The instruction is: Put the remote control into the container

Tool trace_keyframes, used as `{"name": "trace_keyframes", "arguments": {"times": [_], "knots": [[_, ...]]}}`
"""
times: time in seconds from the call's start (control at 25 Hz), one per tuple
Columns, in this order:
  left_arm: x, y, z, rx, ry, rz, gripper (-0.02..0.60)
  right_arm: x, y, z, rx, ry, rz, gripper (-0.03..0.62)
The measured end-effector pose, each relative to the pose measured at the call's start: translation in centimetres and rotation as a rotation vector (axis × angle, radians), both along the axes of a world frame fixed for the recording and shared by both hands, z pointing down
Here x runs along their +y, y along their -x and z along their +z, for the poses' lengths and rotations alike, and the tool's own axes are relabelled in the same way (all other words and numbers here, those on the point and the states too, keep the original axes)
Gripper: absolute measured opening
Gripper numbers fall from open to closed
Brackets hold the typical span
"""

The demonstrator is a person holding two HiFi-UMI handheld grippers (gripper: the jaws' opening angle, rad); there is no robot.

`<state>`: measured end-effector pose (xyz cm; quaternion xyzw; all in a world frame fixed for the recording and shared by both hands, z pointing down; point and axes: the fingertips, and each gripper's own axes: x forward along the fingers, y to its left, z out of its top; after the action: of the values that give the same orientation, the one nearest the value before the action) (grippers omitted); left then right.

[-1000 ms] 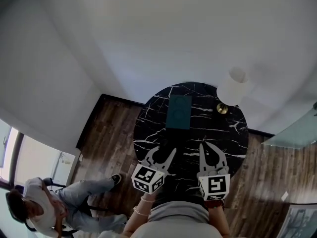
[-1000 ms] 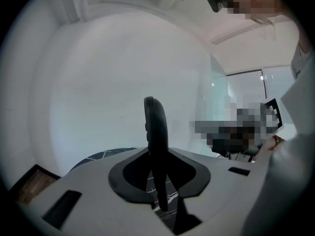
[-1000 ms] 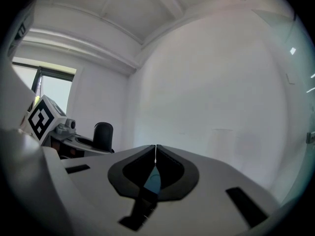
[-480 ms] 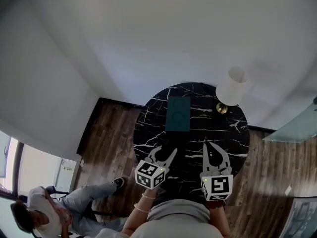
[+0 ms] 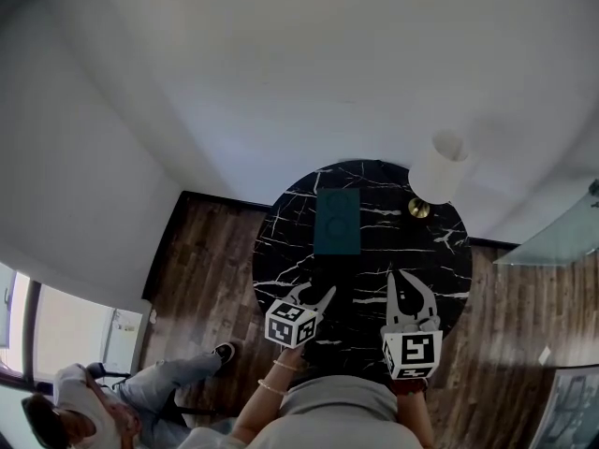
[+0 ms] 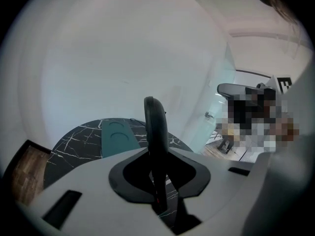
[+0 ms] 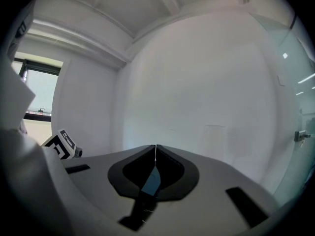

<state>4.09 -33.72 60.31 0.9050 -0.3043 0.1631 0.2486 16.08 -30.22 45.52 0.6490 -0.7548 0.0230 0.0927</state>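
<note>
The left gripper (image 6: 155,150) has its fingers clamped on the remote (image 6: 154,122) — a slim black thing held edge-up, poking out past the tips. It hangs over the near side of the black table (image 5: 412,241); the teal container (image 5: 337,221) lies further in, apart from it. The right gripper (image 7: 155,149) is pinched closed on nothing — just beside the left.
</note>
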Motion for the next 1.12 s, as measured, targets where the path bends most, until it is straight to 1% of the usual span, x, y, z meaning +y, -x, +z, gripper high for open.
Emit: {"name": "trace_keyframes", "arguments": {"times": [0.16,0.28,0.52,0.64,0.8,0.92,1.12], "knots": [[-0.7,0.3,1.6,-0.016,0.027,0.012,0.074,-0.3,-0.2,0.3,0.002,0.008,0.022,0.014],[-1.1,0.1,3.1,-0.033,0.064,0.025,0.074,-0.5,-0.7,0.6,0.003,0.017,0.04,0.014],[-1.4,-0.6,6.9,-0.114,0.144,0.066,0.074,-0.7,-1.7,1.2,0.002,0.037,0.078,0.014],[-1.4,-0.9,9.1,-0.168,0.21,0.072,0.074,-0.9,-2.1,1.4,0.013,0.046,0.088,0.014],[-2.2,-0.8,11.7,-0.227,0.297,0.05,0.074,-1.0,-2.2,1.8,0.01,0.057,0.09,0.014],[-2.4,-0.9,14.1,-0.243,0.376,0.043,0.074,-1.2,-2.4,2.1,0.009,0.069,0.091,0.014],[-2.5,-0.9,16.4,-0.246,0.477,-0.007,0.074,-1.5,-2.7,2.1,-0.004,0.068,0.091,0.014]]}}
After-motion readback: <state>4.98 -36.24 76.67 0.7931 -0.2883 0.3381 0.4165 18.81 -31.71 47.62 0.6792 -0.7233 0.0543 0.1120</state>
